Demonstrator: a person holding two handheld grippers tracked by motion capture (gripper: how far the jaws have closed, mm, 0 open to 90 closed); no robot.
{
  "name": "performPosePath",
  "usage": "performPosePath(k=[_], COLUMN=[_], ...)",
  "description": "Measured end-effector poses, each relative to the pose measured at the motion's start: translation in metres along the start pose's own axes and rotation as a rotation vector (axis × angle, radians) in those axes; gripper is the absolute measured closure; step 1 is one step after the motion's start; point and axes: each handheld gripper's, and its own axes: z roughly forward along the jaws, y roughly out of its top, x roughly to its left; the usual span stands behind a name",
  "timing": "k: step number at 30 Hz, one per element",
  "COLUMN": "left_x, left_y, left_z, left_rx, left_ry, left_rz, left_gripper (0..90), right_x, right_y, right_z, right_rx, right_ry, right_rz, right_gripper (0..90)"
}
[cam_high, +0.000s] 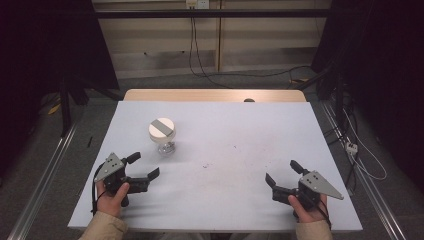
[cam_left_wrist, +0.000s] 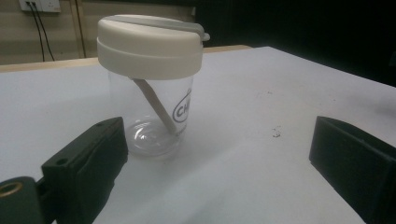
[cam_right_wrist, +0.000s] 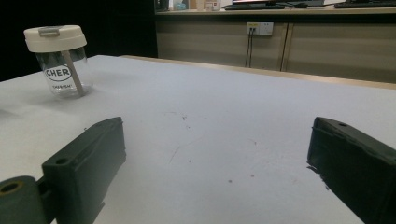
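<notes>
A clear plastic cup (cam_high: 162, 136) with a thick, round, cream lid stands upright left of centre in the high view, on the matt white surface (cam_high: 240, 150). A grey strip crosses the lid; a pale straw leans inside. The left claw (cam_high: 146, 165), blocky black, sits lower left near the cup, spread and empty. The right claw (cam_high: 281, 173), lower right, is well apart from it, also spread and empty.

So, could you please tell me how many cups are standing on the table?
1: a clear cup with a white lid stands upright on the table's far left part, just ahead of the left gripper.
</notes>
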Motion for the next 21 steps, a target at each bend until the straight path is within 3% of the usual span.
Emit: performPosePath(k=[7, 12, 18, 21], left_x=[-0.001, 0.001, 0.002, 0.004], left_y=[0.001, 0.002, 0.003, 0.003], left_z=[0.004, 0.008, 0.011, 0.016], left_rx=[-0.011, -0.022, -0.027, -0.035], left_ry=[0.013, 0.047, 0.051, 0.074], left_rz=[-0.006, 0.004, 0.008, 0.004], left_gripper=[3.9, 3.9, 3.9, 3.7], right_x=[-0.001, 0.000, 0.000, 0.000], right_y=[0.000, 0.000, 0.000, 0.000], right_z=[-0.001, 0.000, 0.000, 0.001], right_rx=[-0.003, -0.003, -0.002, -0.003], right_ry=[-0.006, 0.004, 0.007, 0.010], right_rz=[0.004, 0.004, 0.004, 0.005], right_gripper=[4.1, 4.1, 4.1, 4.2])
